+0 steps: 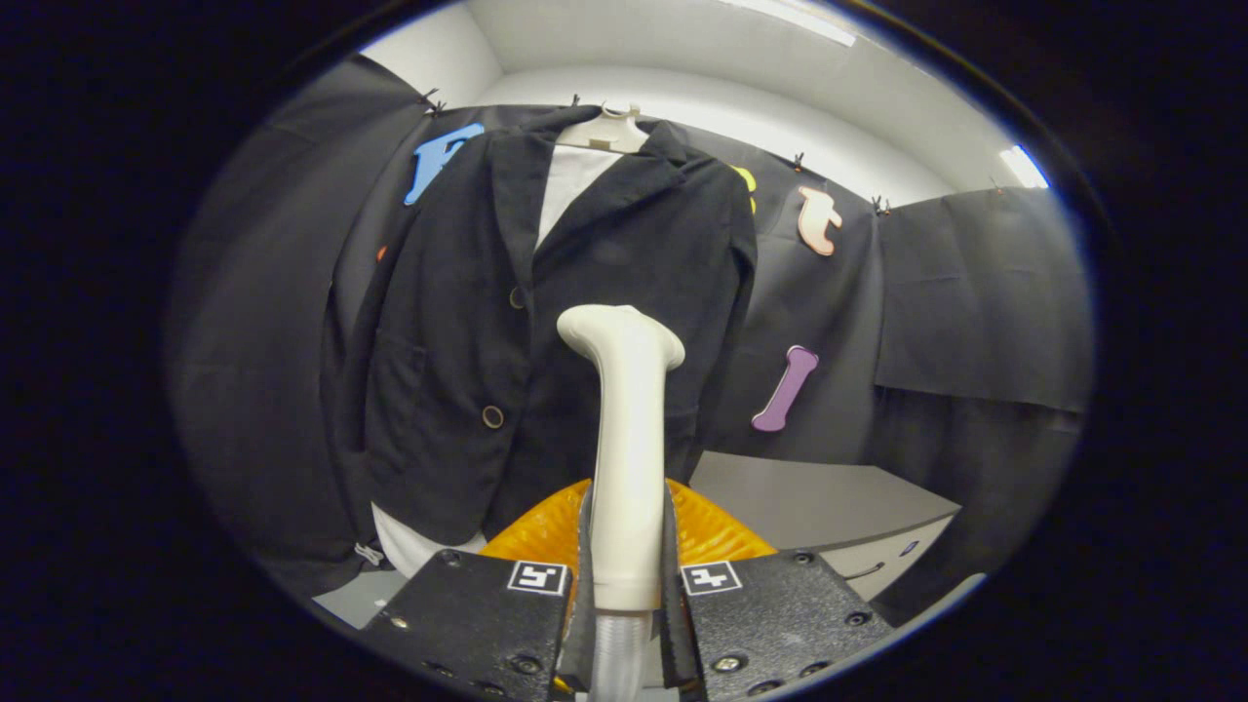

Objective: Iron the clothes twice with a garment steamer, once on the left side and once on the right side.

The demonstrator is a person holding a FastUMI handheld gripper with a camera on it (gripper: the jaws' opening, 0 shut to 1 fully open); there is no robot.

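While pinching the garment steamer between both tool fingers, aiming its head at the hanging black jacket beyond; best keeping it upright, gliding slowly down one side.

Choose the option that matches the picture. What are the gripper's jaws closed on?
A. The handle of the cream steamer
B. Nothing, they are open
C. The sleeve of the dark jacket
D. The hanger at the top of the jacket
A: the gripper has both jaws pressed on the handle of the cream steamer, whose head stands up in front of the hanging dark jacket.
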